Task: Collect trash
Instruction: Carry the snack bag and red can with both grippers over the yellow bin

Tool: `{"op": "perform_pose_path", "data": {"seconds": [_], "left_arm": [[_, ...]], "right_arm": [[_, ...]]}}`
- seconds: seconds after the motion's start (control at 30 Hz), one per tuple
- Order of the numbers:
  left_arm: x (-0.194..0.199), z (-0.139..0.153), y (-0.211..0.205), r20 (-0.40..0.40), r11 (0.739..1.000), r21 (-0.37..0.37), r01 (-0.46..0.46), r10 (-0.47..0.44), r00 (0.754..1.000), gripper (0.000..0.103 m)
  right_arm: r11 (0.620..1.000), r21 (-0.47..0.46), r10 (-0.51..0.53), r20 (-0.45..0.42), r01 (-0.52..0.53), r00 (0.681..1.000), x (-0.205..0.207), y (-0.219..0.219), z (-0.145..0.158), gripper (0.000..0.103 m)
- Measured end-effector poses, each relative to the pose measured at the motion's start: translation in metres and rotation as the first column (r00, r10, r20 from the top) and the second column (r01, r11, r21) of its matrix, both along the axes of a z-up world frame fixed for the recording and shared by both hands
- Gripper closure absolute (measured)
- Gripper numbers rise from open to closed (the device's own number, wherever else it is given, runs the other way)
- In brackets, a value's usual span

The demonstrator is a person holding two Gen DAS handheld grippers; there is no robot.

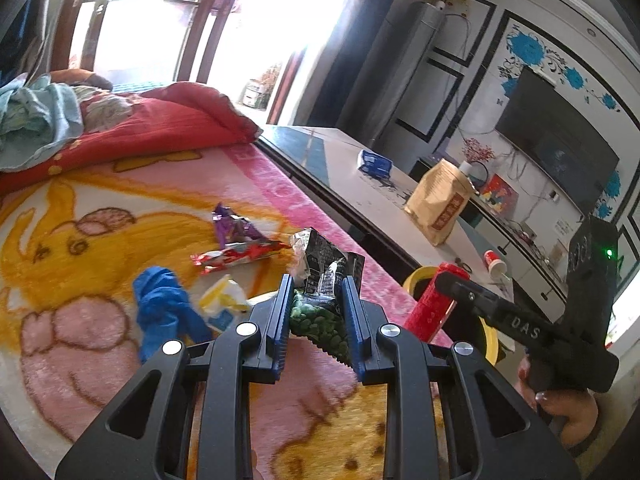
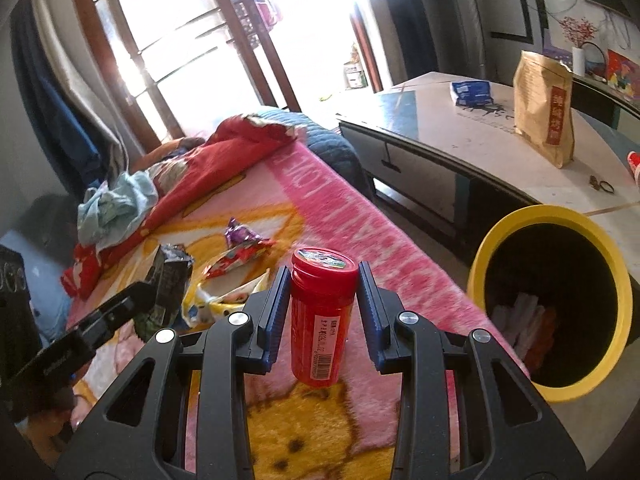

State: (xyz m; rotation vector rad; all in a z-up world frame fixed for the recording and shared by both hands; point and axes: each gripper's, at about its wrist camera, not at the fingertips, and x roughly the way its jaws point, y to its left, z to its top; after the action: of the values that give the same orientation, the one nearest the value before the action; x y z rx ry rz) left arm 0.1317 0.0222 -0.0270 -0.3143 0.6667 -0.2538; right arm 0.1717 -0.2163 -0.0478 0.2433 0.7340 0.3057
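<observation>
Between the left gripper's blue pads sits a green-and-black snack packet, pinched and lifted off the blanket. Likewise the right gripper clamps a red bottle, with the yellow bin just beyond to its right. Both loads seem ready to drop. Ahead of the left gripper, red, purple, yellow and blue scraps remain. Bin contents are dim, pale shapes only.

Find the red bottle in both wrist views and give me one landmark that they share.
Left wrist view: the red bottle shows at lower right, held by the right gripper, in front of the yellow bin.
Right wrist view: it stands upright at centre, between the right gripper's blue pads.
Shared landmark: the yellow bin.
</observation>
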Motion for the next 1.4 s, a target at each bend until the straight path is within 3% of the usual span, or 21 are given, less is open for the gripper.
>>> {"op": "perform_pose_path", "data": {"seconds": [0.5, 0.93, 1.4], "left_arm": [[0.011, 0.008, -0.058, 0.021, 0.991, 0.028, 0.131, -0.132, 0.991, 0.079], [0.019, 0.005, -0.098, 0.015, 0.975, 0.053, 0.216, -0.217, 0.976, 0.080], [0.029, -0.003, -0.138, 0.003, 0.952, 0.072, 0.297, -0.298, 0.955, 0.080]], "right_arm": [[0.988, 0.020, -0.153, 0.033, 0.152, 0.988, 0.010, -0.058, 0.011, 0.076], [0.952, 0.014, -0.306, 0.058, 0.305, 0.950, 0.018, -0.116, 0.014, 0.076], [0.922, 0.006, -0.387, 0.057, 0.387, 0.920, 0.021, -0.149, 0.010, 0.076]]}}
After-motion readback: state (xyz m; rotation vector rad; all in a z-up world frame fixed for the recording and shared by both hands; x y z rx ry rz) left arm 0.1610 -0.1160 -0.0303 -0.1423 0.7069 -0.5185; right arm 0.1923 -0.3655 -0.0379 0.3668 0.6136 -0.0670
